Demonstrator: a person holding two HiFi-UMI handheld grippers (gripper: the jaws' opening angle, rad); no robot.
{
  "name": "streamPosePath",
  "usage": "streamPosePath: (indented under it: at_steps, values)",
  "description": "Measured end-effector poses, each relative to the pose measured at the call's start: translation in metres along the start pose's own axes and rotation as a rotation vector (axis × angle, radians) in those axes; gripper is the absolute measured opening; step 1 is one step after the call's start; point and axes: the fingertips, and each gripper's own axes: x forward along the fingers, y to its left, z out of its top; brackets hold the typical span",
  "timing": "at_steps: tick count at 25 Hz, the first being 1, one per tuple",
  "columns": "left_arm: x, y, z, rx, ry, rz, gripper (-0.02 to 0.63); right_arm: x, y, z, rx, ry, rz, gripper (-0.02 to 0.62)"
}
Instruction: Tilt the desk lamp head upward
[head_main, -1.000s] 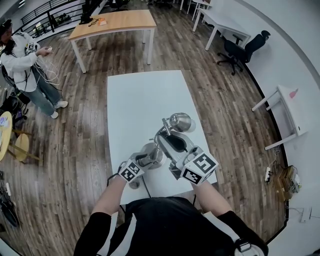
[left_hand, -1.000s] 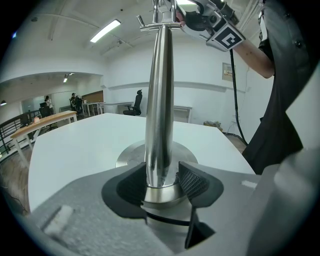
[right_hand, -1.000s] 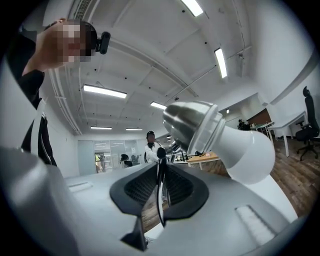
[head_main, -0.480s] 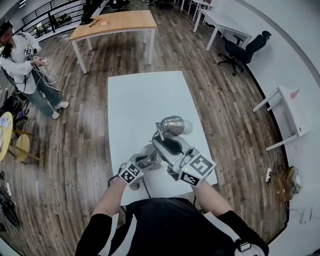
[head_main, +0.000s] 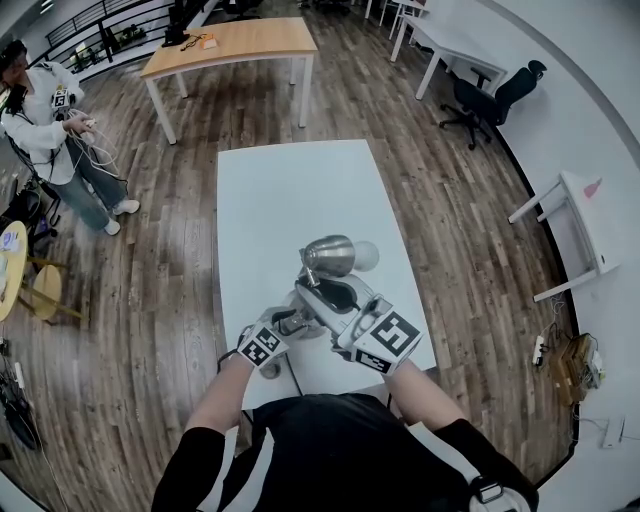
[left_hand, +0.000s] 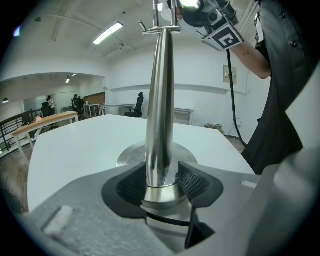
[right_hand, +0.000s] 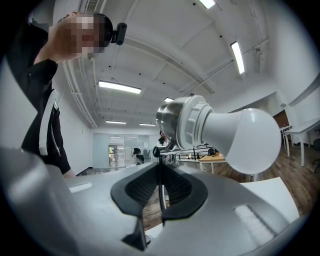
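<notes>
Head view, from the left: a person (head_main: 50, 120) stands on the wood floor holding cables, with a wooden table (head_main: 230, 45) beyond. The white table (head_main: 290, 190) fills the centre, and the desk lamp stands near its close edge. The left gripper (head_main: 292, 322) reaches in low from the left. In the left gripper view, the left gripper (left_hand: 161, 180) has its dark pads clamped on either side of the chrome lamp stem (left_hand: 160, 100), just above the round base (left_hand: 131, 156), and the stem stands upright. To its right, the lamp head (head_main: 330, 255) lies roughly level over the table, with its white bulb (head_main: 362, 255) pointing right. The right gripper (head_main: 318, 285) meets it from below. In the right gripper view, the right gripper (right_hand: 159, 187) has jaws that have just been closing. They are now almost together and pinch a thin rod (right_hand: 158, 161) with a dark knob. The lamp head (right_hand: 172, 120) and bulb (right_hand: 245, 135) sit above and to the right. Far right in the head view is an office chair (head_main: 490, 95).
</notes>
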Motion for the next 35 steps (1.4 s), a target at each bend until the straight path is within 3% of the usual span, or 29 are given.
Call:
streamPosePath:
  at_steps: [17,21,28,31,35]
  values:
    - [0.0,0.001,0.0,-0.014,-0.007,0.009,0.207,0.013,0.014,-0.01,-0.094,0.06,0.05,0.037]
    - [0.001,0.002,0.001,-0.023,-0.004,0.019,0.207,0.01,0.01,-0.01,-0.113,0.059,0.015,0.045]
    - [0.0,0.002,0.005,-0.078,0.003,0.03,0.212,-0.01,-0.005,-0.02,-0.04,0.052,-0.026,0.158]
    - [-0.011,0.006,0.017,-0.127,-0.048,0.063,0.212,-0.022,-0.009,-0.023,-0.035,0.037,-0.06,0.163]
    - [-0.027,0.008,0.035,-0.126,-0.085,0.106,0.212,-0.043,-0.023,-0.022,-0.005,0.012,-0.113,0.17]
